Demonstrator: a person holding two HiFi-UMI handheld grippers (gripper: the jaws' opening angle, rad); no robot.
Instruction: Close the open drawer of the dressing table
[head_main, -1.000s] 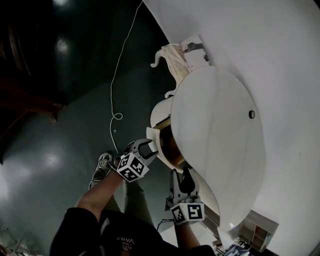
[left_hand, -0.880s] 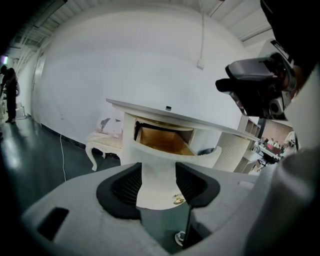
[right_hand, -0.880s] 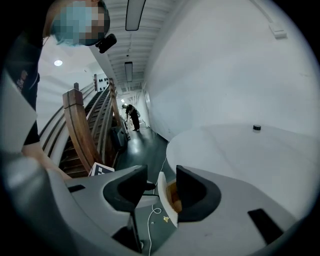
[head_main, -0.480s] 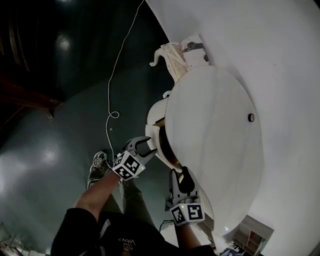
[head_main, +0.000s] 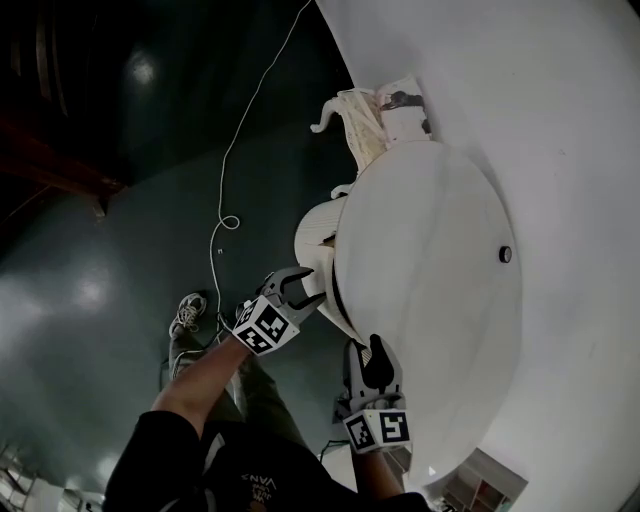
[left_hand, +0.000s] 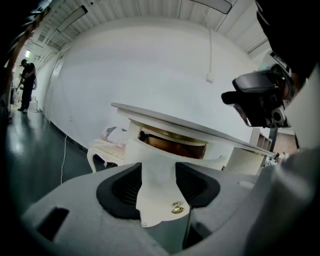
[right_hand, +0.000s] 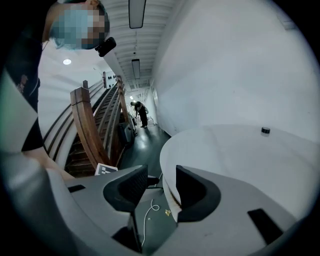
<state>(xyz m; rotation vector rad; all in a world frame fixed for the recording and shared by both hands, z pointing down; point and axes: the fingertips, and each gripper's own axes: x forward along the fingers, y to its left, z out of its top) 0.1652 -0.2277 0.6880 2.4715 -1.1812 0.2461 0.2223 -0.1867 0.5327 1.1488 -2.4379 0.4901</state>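
Note:
The white dressing table has a round top (head_main: 430, 260) against a white wall. Under the top's near rim the drawer stands slightly out, its brown inside (left_hand: 172, 145) showing as a narrow band. In the left gripper view the white drawer front (left_hand: 156, 165) fills the gap between the jaws, with a small brass handle (left_hand: 177, 209) low on it. My left gripper (head_main: 303, 290) is open, its tips at the drawer front. My right gripper (head_main: 365, 355) is open beside the table top's edge (right_hand: 167, 175), holding nothing.
A small black object (head_main: 505, 254) lies on the top near the wall. A white ornate bench (head_main: 360, 110) stands beyond the table. A white cable (head_main: 230, 200) runs across the dark floor. Wooden stairs (right_hand: 95, 130) rise to the left. A person (right_hand: 140, 112) stands far off.
The drawer has slid inwards: the brown opening under the top has shrunk to a thin band. My left gripper has followed it towards the table. My right gripper has shifted slightly along the edge.

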